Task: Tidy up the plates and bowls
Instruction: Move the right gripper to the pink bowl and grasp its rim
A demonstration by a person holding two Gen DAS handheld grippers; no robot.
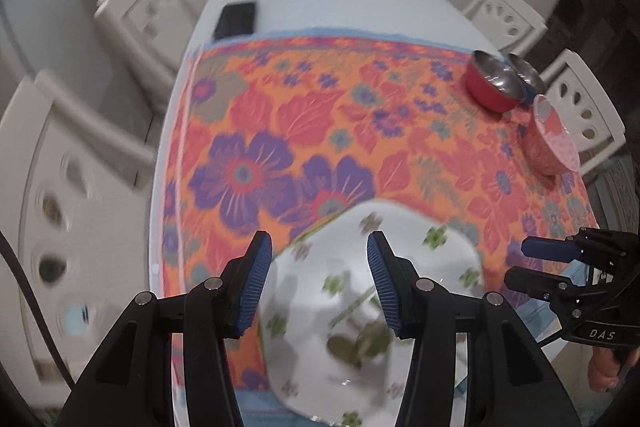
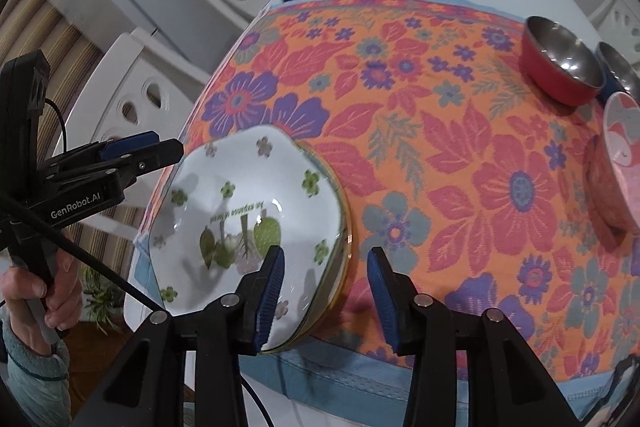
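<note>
Both our tongs hang released above the white flowered plate.

Our left tongs (image 1: pixel 320 247) and right tongs (image 2: pixel 326 261) stand partly open, pads touching nothing. The white flowered plate (image 2: pixel 248 203) lies on the tabletop's floral cloth (image 2: pixel 440 147) at its near edge; the red steel bowl (image 2: pixel 560 67) and pink bowl (image 2: pixel 618 163) sit well apart.

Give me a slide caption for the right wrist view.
Open right gripper above stacked floral plates on flowered tablecloth, bowls beyond.
</note>
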